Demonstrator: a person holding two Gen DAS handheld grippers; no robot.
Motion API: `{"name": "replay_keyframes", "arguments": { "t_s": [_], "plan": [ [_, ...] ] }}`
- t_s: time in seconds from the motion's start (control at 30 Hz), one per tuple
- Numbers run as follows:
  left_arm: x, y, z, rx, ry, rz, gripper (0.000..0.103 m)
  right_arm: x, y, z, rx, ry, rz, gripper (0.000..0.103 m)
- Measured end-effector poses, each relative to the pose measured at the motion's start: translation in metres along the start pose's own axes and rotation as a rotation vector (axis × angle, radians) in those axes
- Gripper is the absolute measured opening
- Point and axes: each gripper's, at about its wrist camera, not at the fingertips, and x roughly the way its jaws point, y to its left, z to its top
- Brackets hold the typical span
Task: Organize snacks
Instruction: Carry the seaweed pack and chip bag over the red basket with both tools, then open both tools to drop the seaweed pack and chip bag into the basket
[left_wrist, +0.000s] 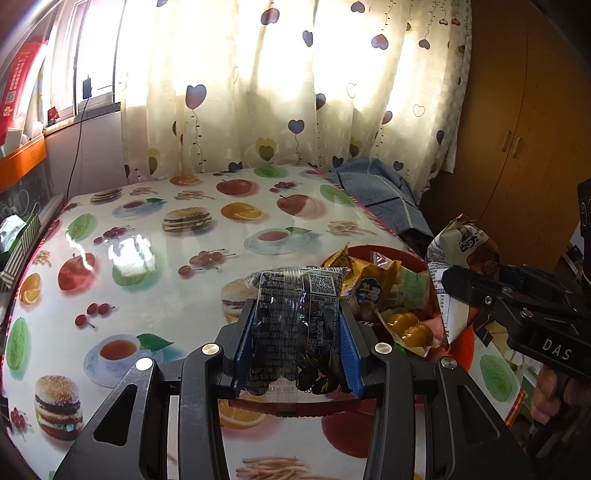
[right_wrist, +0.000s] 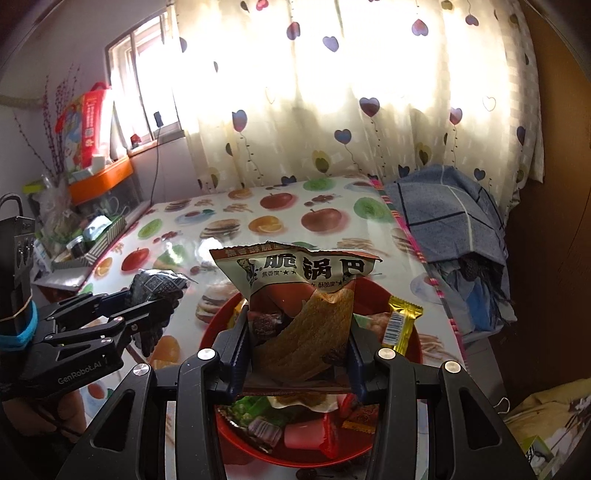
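A: What is the left claw (left_wrist: 297, 332) gripping?

B: It is pinching a clear-and-black crinkly plastic snack packet (left_wrist: 295, 325) between its blue pads, the packet standing upright and sticking out past the fingertips. It is hanging above the glossy desk (left_wrist: 147, 251) with the fruit-and-burger printed cover, just left of the round red plastic bowl (left_wrist: 384, 254).

A: And the right claw (right_wrist: 297, 332)?

B: It is clamping a torn beige-and-brown crisp bag (right_wrist: 295, 295) printed with large Chinese characters, its ragged top edge flaring above the fingers. That claw is sitting right over the red bowl, which is holding mixed wrapped sweets directly beneath and a gold foil bar (right_wrist: 400, 325) just to its right.

A: How are the two claws sitting against each other?

B: Side by side, near but apart; from the right wrist view the left one is showing at the left with its dark packet.

A: And farther out?

B: Beyond the bowl the desk is running bare to a folded blue checked cloth (right_wrist: 450, 214) at the far right, then a cream curtain with heart balloons (left_wrist: 295, 92).
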Motion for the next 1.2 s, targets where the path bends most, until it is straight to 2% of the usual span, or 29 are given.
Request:
{"name": "replay_keyframes", "arguments": {
  "t_s": [0.37, 0.8, 1.03, 1.2],
  "plan": [
    [0.029, -0.024, 0.006, 0.038, 0.034, -0.101, 0.042, 0.014, -0.026, -0.002, 0.040, 0.031, -0.053, 0.042],
    [0.062, -0.044, -0.001, 0.061, 0.102, -0.217, 0.042, 0.034, -0.034, -0.004, 0.041, 0.073, -0.066, 0.042],
    [0.074, -0.050, -0.004, 0.088, 0.104, -0.277, 0.043, 0.045, -0.033, -0.006, 0.037, 0.098, -0.062, 0.042],
    [0.073, -0.047, -0.004, 0.073, 0.106, -0.322, 0.051, 0.047, -0.032, -0.006, 0.034, 0.101, -0.059, 0.042]
  ]
}}
